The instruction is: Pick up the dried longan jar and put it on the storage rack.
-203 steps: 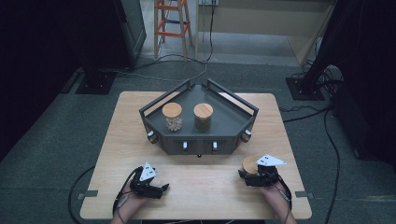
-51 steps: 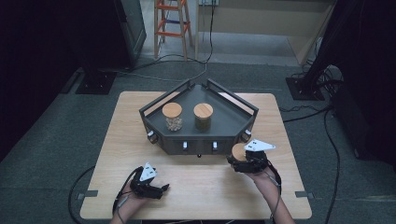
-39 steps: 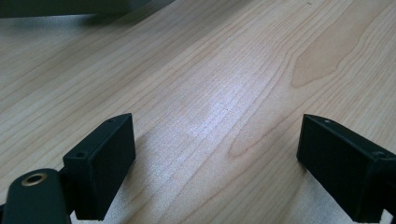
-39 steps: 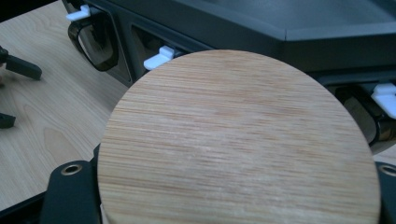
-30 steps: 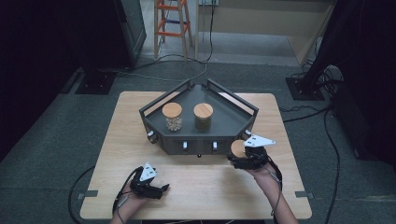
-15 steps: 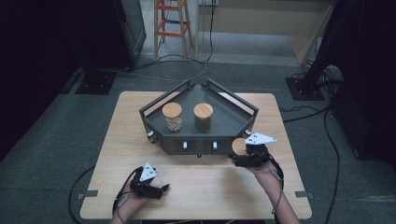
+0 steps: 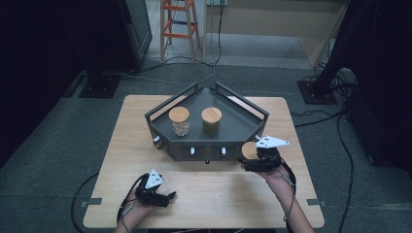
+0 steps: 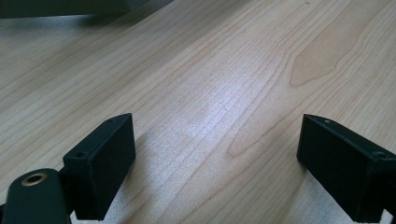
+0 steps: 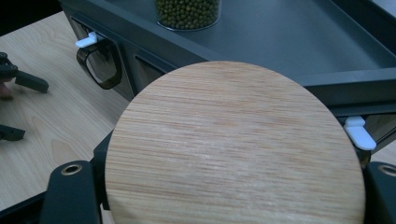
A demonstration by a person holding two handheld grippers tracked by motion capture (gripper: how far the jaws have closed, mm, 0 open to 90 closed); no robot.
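Wooden-lidded jar is clamped by right hand-held gripper beside grey tray; left hand-held gripper is spread wide, resting on tabletop.

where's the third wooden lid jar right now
In the high view, the round wooden-lidded jar sits between the jaws of the right gripper, at the table's right side just in front of the dark grey metal tray, near its front-right corner.

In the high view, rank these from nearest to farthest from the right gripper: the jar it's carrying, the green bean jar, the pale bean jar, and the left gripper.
From the right gripper:
1. Wooden-lidded jar, clamped in its jaws, at the tray's front right corner.
2. Green bean jar, right jar in the tray.
3. Pale bean jar, left jar in the tray.
4. Left gripper, resting at the table's front left.
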